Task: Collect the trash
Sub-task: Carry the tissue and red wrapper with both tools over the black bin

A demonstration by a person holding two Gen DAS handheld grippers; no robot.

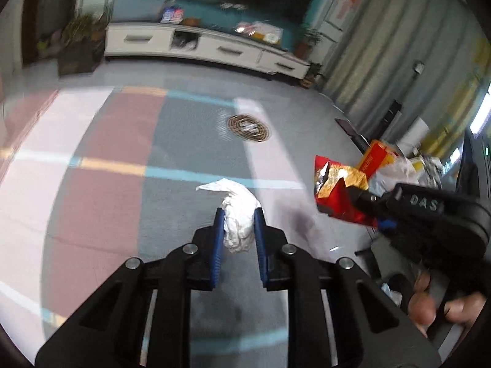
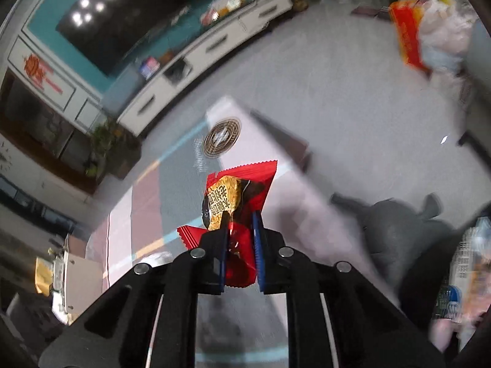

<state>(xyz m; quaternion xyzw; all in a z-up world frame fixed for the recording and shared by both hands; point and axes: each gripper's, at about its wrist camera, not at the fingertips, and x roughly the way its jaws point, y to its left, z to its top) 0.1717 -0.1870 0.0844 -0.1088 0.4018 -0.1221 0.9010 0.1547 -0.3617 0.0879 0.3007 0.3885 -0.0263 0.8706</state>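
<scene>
My left gripper [image 1: 238, 214] is shut on a crumpled white tissue [image 1: 237, 211], held above the patterned tabletop [image 1: 116, 153]. My right gripper [image 2: 241, 219] is shut on a red and gold snack wrapper [image 2: 236, 199], lifted off the table. In the left wrist view the right gripper [image 1: 356, 194] shows at the right with the wrapper [image 1: 336, 188] in its tip.
A round brown coaster [image 1: 249, 127] lies on the table's far part; it also shows in the right wrist view [image 2: 221, 136]. A heap of bags and a red box [image 2: 429, 33] sits on the floor beyond the table. A white TV cabinet [image 1: 199, 44] lines the far wall.
</scene>
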